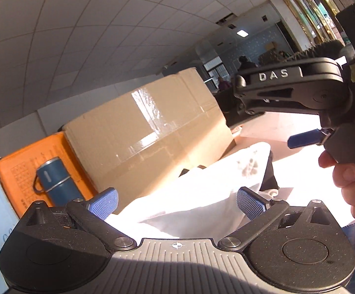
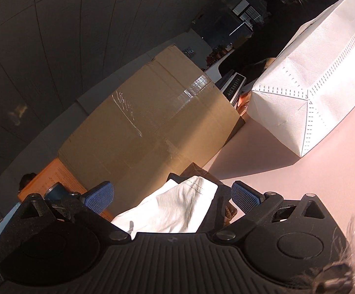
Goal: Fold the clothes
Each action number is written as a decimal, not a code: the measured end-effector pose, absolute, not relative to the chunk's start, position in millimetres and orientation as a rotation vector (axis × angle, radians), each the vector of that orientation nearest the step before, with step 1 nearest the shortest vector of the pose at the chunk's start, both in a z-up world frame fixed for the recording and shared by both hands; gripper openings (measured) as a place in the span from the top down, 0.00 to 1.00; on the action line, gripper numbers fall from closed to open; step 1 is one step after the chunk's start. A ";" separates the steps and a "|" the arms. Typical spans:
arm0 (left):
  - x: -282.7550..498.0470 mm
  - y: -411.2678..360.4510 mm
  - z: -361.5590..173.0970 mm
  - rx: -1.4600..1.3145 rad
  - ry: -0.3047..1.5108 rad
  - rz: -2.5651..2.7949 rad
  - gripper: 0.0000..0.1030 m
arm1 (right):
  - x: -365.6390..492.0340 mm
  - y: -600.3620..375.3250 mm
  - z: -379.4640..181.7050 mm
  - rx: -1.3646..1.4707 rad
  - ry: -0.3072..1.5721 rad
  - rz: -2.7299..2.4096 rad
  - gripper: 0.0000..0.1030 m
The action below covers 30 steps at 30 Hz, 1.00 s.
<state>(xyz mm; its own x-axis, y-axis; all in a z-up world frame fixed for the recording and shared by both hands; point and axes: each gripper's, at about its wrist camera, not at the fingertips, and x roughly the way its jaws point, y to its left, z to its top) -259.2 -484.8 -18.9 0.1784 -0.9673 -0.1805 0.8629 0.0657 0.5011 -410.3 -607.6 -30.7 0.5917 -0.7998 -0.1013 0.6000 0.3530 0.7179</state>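
Observation:
A white garment (image 1: 202, 196) lies bunched on the table, brightly lit, with a dark piece of clothing (image 1: 269, 174) at its far edge. My left gripper (image 1: 177, 203) is open, its blue pads (image 1: 103, 203) spread wide just above the cloth, holding nothing. My right gripper (image 2: 172, 199) is open too, with the white garment (image 2: 172, 208) and the dark cloth (image 2: 211, 210) between and below its pads. The right gripper also shows in the left wrist view (image 1: 241, 93), held in a hand at the upper right.
A large taped cardboard box (image 1: 148, 132) stands close behind the clothes. An orange case (image 1: 13, 169) with a blue flask (image 1: 54, 183) sits at the left. A white woven bag (image 2: 312, 85) stands on the pink tabletop (image 2: 300, 181) at the right.

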 end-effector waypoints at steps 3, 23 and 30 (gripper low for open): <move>-270.2 -504.9 -30.2 0.651 -0.252 -1.436 0.00 | -416.1 -620.0 -43.4 0.881 -0.350 -0.821 0.00; -214.6 -552.3 -38.7 0.557 0.097 -1.481 0.00 | -415.8 -641.3 -58.0 0.943 -0.303 -0.934 0.00; -179.4 -557.4 -29.5 0.390 0.234 -1.410 0.00 | -413.8 -642.6 -57.2 0.933 -0.289 -0.942 0.00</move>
